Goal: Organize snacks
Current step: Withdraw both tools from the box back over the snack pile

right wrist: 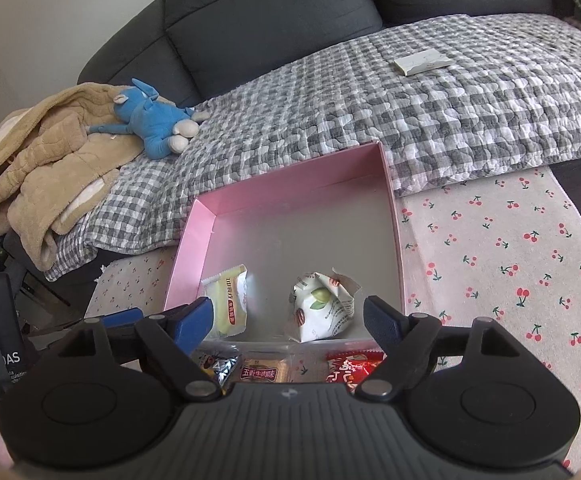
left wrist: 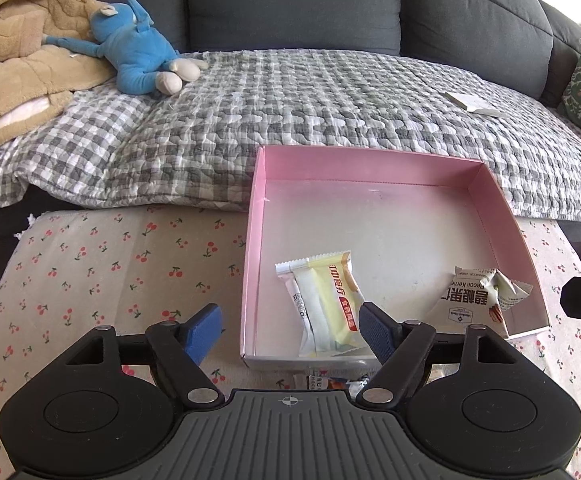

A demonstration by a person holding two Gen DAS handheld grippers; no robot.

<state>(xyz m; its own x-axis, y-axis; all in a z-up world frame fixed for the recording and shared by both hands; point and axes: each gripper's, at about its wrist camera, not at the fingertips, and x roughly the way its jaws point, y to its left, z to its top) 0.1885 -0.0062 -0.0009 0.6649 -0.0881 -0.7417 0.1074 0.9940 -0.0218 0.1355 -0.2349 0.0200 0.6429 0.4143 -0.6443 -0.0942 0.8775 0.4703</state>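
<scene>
**Two snacks boxed, more waiting at the near edge**

We see the pink box [left wrist: 490, 216] sitting open on the cherry-print tablecloth [left wrist: 110, 264], pushed up against the checked quilt [left wrist: 290, 112] that covers the sofa [left wrist: 290, 0]. Inside it lie two snacks: a yellow-and-white packet [left wrist: 326, 304] near the left wall and a crumpled white nut packet [left wrist: 478, 300] toward the right wall, well apart from each other. We judge that the box serves as the collecting place, set close to the person so that each packet has only a short way to go.

Outside the box, just in front of its near wall, the remaining snacks wait on the cloth: a red packet [right wrist: 354, 368], a brown-labelled packet [right wrist: 260, 374] and a foil-wrapped one [right wrist: 218, 366]. They are partly hidden under our right tool, so we cannot tell how many there are in all.

Our left gripper [left wrist: 292, 330] is spread wide and holds nothing; its blue pads [left wrist: 204, 332] stand on either side of the box's near left corner, the right-hand pad overlapping the yellow-and-white packet in view, though we cannot tell whether it touches. Our right gripper [right wrist: 290, 324] is likewise spread wide and empty, hovering above the near wall of the box, with the loose packets below it.

Beyond the box, a blue stuffed toy [left wrist: 138, 52] lies beside a tan fleece jacket [left wrist: 18, 60], and a flat white pack [left wrist: 474, 104] rests on the quilt.
</scene>
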